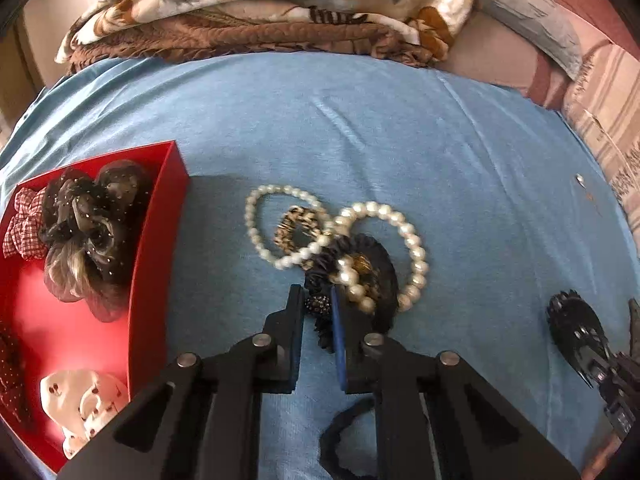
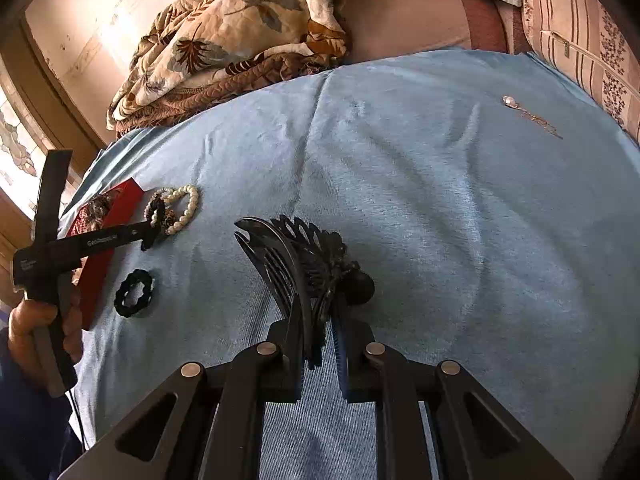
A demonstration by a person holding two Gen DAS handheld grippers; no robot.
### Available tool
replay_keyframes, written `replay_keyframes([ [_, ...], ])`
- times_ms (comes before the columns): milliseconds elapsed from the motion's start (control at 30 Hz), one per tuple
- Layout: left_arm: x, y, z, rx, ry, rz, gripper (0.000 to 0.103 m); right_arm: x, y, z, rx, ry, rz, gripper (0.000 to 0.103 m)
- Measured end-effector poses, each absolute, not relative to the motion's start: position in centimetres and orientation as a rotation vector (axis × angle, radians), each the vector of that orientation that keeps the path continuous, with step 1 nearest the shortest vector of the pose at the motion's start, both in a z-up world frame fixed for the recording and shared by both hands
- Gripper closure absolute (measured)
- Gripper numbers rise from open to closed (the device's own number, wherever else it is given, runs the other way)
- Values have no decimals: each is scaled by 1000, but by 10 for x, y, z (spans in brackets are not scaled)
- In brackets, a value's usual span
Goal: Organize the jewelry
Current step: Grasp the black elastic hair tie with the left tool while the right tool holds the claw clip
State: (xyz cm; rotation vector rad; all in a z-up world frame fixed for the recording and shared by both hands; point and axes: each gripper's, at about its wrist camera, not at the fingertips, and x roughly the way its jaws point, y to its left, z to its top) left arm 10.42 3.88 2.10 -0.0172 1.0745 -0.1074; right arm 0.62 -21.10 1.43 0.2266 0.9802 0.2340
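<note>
Pearl strands tangled over ruffled black scrunchie

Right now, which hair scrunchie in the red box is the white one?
The white scrunchie with small dark spots, at the box's near end; the others are dark sheer and red-checked.

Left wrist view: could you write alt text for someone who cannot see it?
Black tongs pinch a dark ruffled scrunchie tangled with pearl bracelets on a blue bedsheet. A red box of scrunchies sits left; a black hair claw lies right.
</note>
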Motion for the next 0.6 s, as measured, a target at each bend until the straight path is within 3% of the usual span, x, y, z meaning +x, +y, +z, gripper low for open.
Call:
replay_keyframes([
  [600,-37,69,109,-53,880,-177,90,-24,-213,42,300,853,251,91],
])
